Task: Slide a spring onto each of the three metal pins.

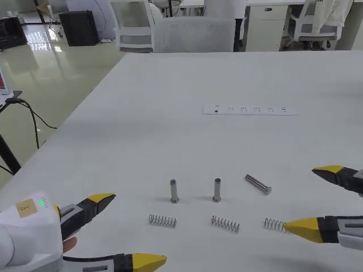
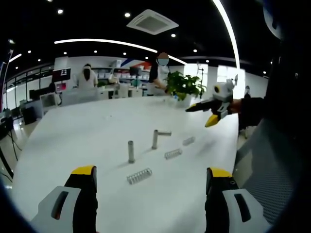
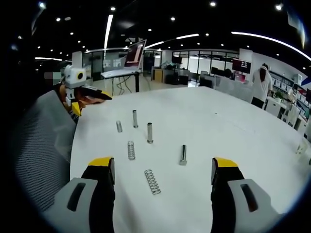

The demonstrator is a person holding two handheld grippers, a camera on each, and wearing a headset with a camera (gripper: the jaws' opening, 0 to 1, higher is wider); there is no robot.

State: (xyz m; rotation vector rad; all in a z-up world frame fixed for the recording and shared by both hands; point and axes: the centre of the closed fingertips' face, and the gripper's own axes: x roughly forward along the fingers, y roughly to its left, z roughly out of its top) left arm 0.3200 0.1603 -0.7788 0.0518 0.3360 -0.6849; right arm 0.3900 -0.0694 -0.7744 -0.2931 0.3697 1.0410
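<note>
3 springs (image 1: 225, 224) were laid in a row on the worktop (image 1: 227, 141), just before the pins (image 1: 173, 191), presumably for easy pairing (2 stood upright, the 3rd pin (image 1: 258, 183) lay flat). the left gripper (image 1: 133, 229) and right gripper (image 1: 303, 198) were held flanking them, jaws wide open and empty.

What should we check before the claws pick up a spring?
1. Left claw open and empty: ok.
2. Right claw open and empty: ok.
3. Three springs lie loose on the table, none on a pin: ok.
4. All pins upright: not ok. Two pins stand; the third pin lies on its side.
5. Standing pins steady enough for a push: cannot tell.
</note>
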